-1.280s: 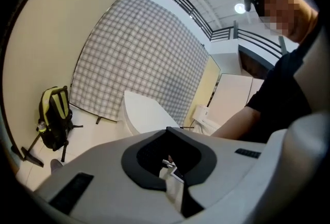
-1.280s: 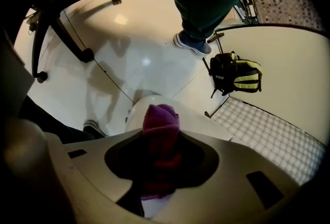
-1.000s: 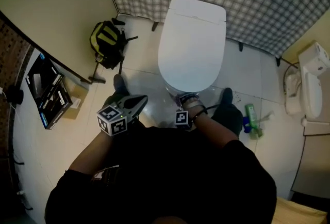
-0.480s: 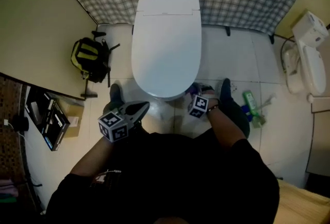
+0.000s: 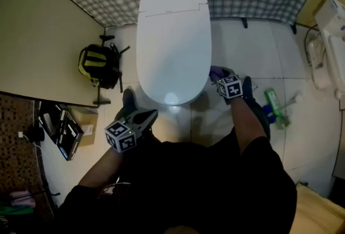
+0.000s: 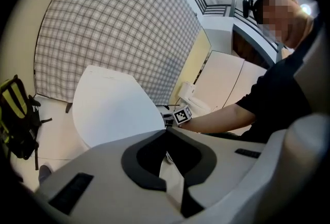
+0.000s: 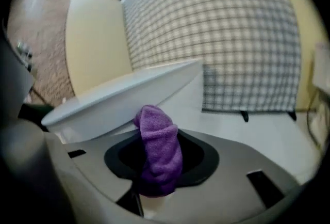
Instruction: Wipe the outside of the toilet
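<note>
Pinching a rolled purple cloth (image 7: 157,150) between its jaws, the right gripper (image 5: 221,76) sits at the right side of the white toilet (image 5: 172,39), toward its near end. The cloth's far tip appears to press the bowl just under the closed lid, though contact is hard to confirm. The left gripper (image 5: 151,115), jaws together on nothing, hangs just off the toilet's near-left edge. A black-and-yellow backpack (image 5: 98,66) lies left.

Place: I am looking into a bathroom.
Signs: white toilet (image 5: 172,39) at 12 o'clock; tiled floor (image 5: 253,49); green bottle (image 5: 272,101) at 3 o'clock.
</note>
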`<state>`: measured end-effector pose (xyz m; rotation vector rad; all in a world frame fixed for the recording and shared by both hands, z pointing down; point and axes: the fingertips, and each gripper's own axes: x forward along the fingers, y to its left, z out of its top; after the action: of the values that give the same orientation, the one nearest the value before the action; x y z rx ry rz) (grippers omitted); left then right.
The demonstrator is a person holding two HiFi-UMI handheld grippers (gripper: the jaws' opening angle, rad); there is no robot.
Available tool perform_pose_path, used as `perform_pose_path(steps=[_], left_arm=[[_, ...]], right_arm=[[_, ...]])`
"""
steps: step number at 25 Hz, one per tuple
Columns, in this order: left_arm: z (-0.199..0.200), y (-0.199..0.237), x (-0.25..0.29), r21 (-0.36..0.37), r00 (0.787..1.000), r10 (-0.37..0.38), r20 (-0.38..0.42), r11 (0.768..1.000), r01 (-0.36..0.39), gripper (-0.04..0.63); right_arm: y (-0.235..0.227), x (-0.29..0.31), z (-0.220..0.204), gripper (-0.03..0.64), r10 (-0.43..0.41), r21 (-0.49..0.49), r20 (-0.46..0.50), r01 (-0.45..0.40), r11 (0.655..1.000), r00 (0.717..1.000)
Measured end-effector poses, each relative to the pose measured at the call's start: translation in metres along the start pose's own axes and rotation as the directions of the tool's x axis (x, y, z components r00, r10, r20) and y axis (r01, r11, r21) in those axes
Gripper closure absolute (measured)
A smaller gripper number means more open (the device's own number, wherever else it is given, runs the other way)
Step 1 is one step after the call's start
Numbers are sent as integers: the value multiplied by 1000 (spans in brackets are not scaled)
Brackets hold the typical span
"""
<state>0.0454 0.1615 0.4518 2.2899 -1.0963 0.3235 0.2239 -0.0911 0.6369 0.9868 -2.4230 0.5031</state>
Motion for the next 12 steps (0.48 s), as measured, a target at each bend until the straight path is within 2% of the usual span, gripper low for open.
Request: perform_pose_path(steps=[1,2,3,4,5,6,7,9,10,11,12], left_arm=[[-1,2,0,-3,1000,3,6,1000,-3,597],[-2,4,-1,-6,1000,5,15,1000,-5,597],[-2,6,-2,-11,1000,7,29,1000,-6,597],[-1,8,-5,-17,999,7,46,1000,-6,597],[0,10,-9,-23,998,7,65,1000,-6,597],[1,13,-13,-28,996,8,84,1000,-5,597],[2,16,-19,-31,994,9,104,1000,-5,597],[1,21,-34,-44,989,15,144,999,-9,597],[-1,24,-43,-54,987,21,162,998,-12,597],[-3,26,-54,-61,984,26,178,998,-15,597],[-4,29,-65,-66,980,33,194,998,-20,597]], right_arm=[[-2,-4,-5,466,4,80,19,-6,997,1000],[5,-7,-15,466,29,100,5,-30,995,1000],[22,-10,-32,466,82,58,-46,-79,995,996],[47,-14,-53,466,150,-31,-128,-155,987,980],[78,-21,-74,466,213,-146,-227,-249,957,950],[109,-29,-92,466,254,-266,-329,-347,899,910],[138,-38,-108,466,270,-375,-421,-436,818,866],[196,-54,-125,466,261,-540,-542,-569,620,799],[225,-59,-128,466,251,-598,-571,-605,525,782],[251,-60,-130,466,240,-645,-583,-622,444,776],[275,-57,-128,466,229,-685,-583,-623,377,779]])
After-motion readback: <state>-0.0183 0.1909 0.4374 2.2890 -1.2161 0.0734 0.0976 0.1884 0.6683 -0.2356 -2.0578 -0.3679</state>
